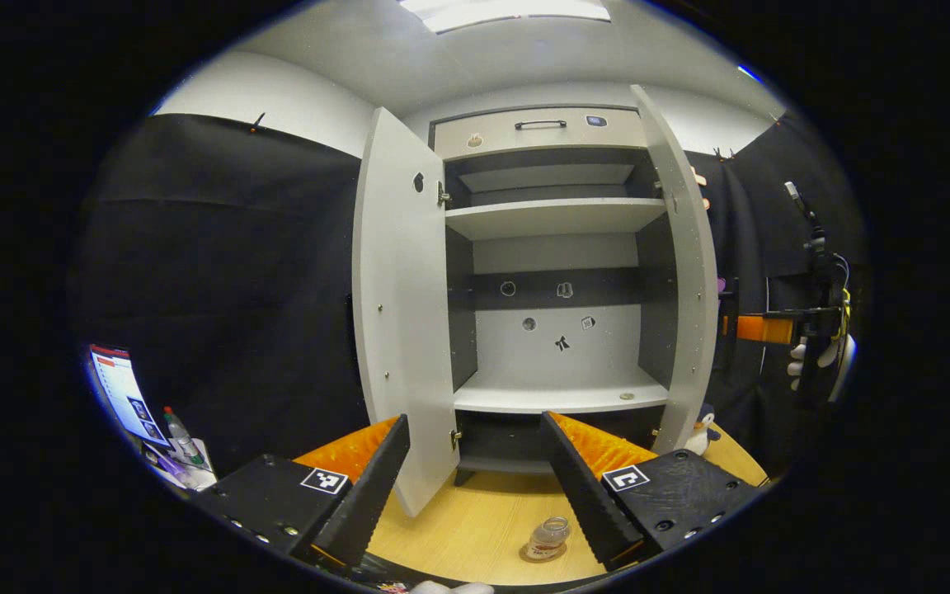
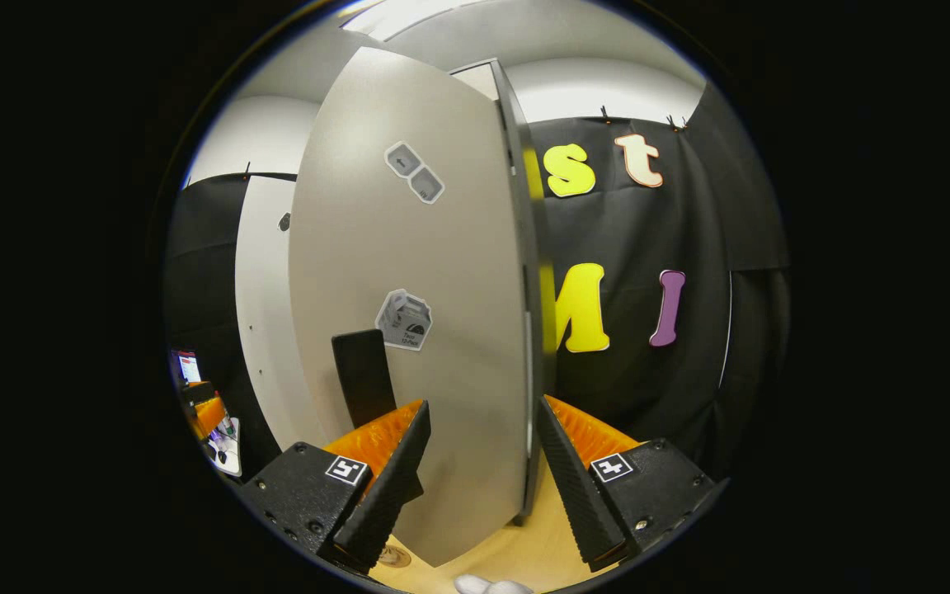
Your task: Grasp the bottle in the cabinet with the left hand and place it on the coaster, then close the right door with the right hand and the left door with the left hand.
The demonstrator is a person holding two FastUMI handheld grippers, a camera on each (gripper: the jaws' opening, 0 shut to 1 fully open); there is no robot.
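Since the bottle point(image 1: 547, 538) already sits on the coaster point(image 1: 538, 555) at lower centre of the left gripper view, the step in hand appears to be closing the right door point(image 2: 409, 313). The right gripper point(image 2: 482, 483) stands with jaws spread, straddling that door's free edge; best to press flat on the panel and swing steadily. The left gripper point(image 1: 475, 487) is likewise spread, holding nothing. Doors are smooth matte board, the left door point(image 1: 399, 313) included; the table point(image 1: 475, 516) is pale wood; the bottle is small, clear and squat.
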